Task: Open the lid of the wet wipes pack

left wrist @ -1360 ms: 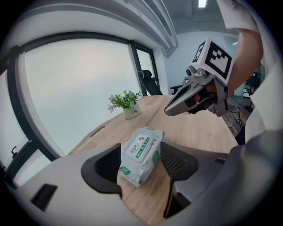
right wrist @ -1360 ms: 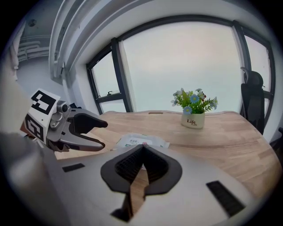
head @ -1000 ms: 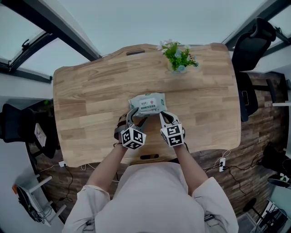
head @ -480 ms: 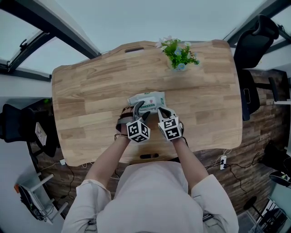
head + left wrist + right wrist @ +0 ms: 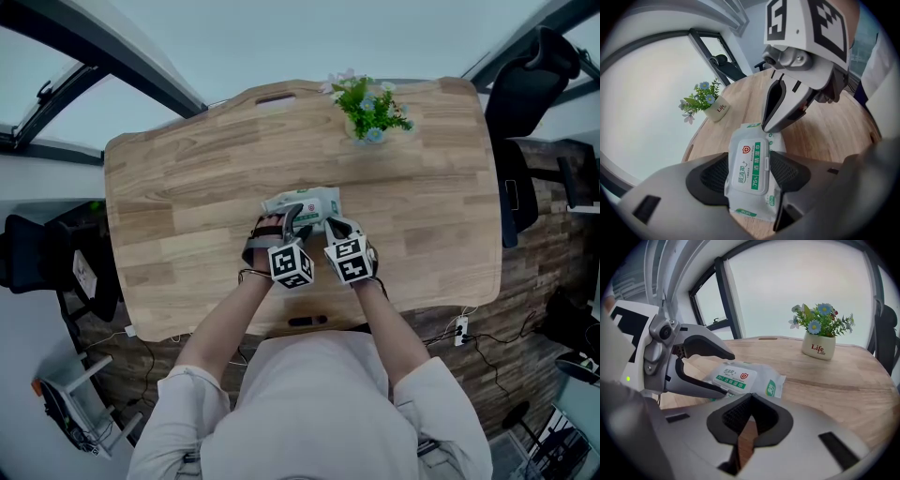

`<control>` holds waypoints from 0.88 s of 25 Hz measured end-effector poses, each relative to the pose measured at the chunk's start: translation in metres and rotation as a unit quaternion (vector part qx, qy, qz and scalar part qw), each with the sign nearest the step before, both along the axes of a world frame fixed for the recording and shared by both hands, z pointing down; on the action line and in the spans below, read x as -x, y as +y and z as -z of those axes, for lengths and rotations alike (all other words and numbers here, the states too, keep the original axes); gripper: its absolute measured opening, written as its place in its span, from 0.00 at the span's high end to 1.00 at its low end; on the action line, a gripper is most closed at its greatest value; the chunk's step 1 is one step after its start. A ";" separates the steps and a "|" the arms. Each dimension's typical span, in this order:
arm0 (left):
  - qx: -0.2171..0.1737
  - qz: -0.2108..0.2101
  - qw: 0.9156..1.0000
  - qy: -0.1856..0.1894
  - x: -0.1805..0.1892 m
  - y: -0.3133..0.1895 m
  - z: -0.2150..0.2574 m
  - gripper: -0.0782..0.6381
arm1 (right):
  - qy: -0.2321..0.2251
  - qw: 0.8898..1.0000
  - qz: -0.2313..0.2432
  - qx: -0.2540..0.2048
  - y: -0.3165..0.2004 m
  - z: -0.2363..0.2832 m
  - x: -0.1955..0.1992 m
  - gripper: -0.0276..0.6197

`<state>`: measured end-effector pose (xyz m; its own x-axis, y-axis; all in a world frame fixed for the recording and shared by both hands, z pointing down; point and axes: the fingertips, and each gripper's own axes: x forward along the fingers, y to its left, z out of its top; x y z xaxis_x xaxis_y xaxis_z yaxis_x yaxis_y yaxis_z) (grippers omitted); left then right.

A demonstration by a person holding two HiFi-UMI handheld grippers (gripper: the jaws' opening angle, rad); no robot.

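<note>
A white wet wipes pack point(image 5: 314, 202) with a green label lies flat on the wooden table point(image 5: 187, 187), its lid down. In the left gripper view the pack point(image 5: 752, 168) sits between the pads of my left gripper point(image 5: 750, 176), which press on its two long sides. From the right gripper view, the left gripper point(image 5: 729, 374) straddles the near end of the pack point(image 5: 740, 378). My right gripper point(image 5: 750, 401) is shut with nothing between its pads. Its closed tip point(image 5: 767, 127) rests at the pack's far edge, beside the lid.
A small pot of blue and white flowers point(image 5: 370, 108) stands at the table's far edge, well beyond the pack. Black office chairs stand to the right point(image 5: 525, 84) and left point(image 5: 37, 262) of the table. A window wall runs behind.
Both grippers have moved forward to the pack. The left one now has its jaws around the pack, and the right one's tip has come up to the pack's edge.
</note>
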<state>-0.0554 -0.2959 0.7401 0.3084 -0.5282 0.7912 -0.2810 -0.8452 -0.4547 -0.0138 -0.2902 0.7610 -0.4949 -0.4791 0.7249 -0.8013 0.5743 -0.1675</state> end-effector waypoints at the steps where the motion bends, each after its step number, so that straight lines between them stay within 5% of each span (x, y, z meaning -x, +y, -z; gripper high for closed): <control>1: 0.000 -0.001 1.000 -0.002 0.000 0.000 -0.001 0.49 | 0.000 1.000 0.000 0.000 -0.001 0.000 0.000 0.95; 22: -0.005 -0.017 1.000 -0.008 -0.004 0.000 0.007 0.53 | 0.022 1.000 -0.007 0.017 -0.001 -0.006 0.003 0.94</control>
<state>-0.0512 -0.2961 0.7335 0.3140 -0.5255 0.7907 -0.2451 -0.8495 -0.4672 -0.0168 -0.2911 0.7670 -0.4558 -0.4614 0.7611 -0.8165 0.5572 -0.1512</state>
